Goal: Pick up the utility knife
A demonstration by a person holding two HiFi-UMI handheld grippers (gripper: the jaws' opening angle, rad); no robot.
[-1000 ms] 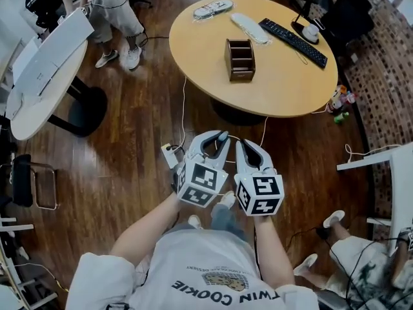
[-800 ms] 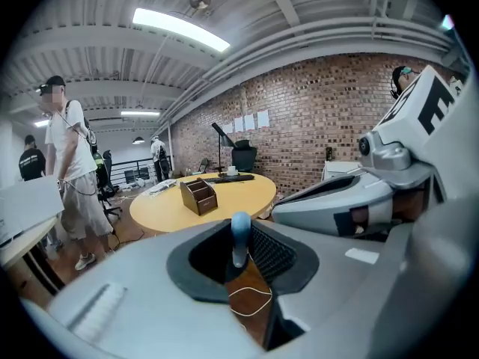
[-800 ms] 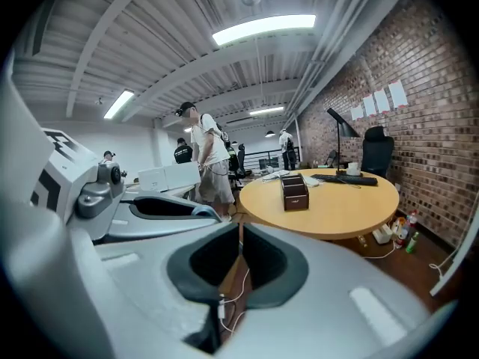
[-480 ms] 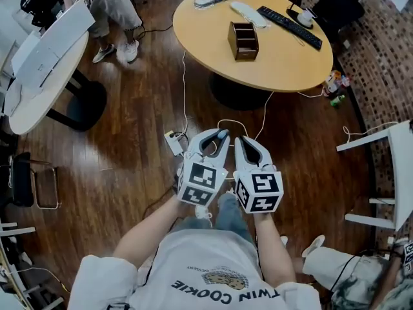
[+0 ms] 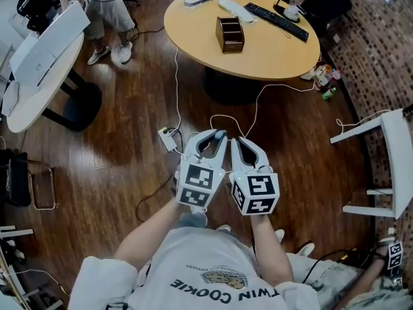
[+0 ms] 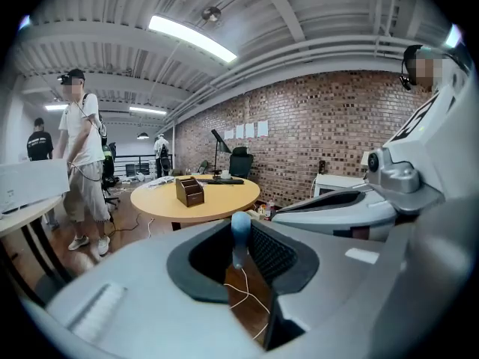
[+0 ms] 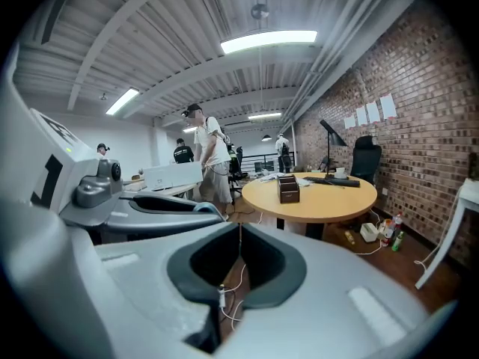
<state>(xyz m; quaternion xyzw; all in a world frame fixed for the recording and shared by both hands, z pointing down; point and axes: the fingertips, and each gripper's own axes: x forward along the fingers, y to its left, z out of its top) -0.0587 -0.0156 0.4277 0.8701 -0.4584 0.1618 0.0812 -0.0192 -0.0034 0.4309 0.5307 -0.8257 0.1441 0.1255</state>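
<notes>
Both grippers have shifted over the floor [image 5: 122, 154] with the person [image 5: 200, 273]; jaws of left gripper [image 5: 217, 135] and right gripper [image 5: 235, 141] are pinched together on nothing. Far off stands the round worktop [image 5: 271, 50] with a wooden organiser [image 5: 230, 33]; I can't spot the utility knife, so nothing's picked up yet

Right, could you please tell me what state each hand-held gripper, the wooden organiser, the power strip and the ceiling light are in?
Left hand-held gripper: jaws together, nothing between them.
Right hand-held gripper: jaws together, nothing between them.
Wooden organiser: upright on the round table.
Power strip: lying on the floor, a white cable running to it.
Ceiling light: switched on.
</notes>
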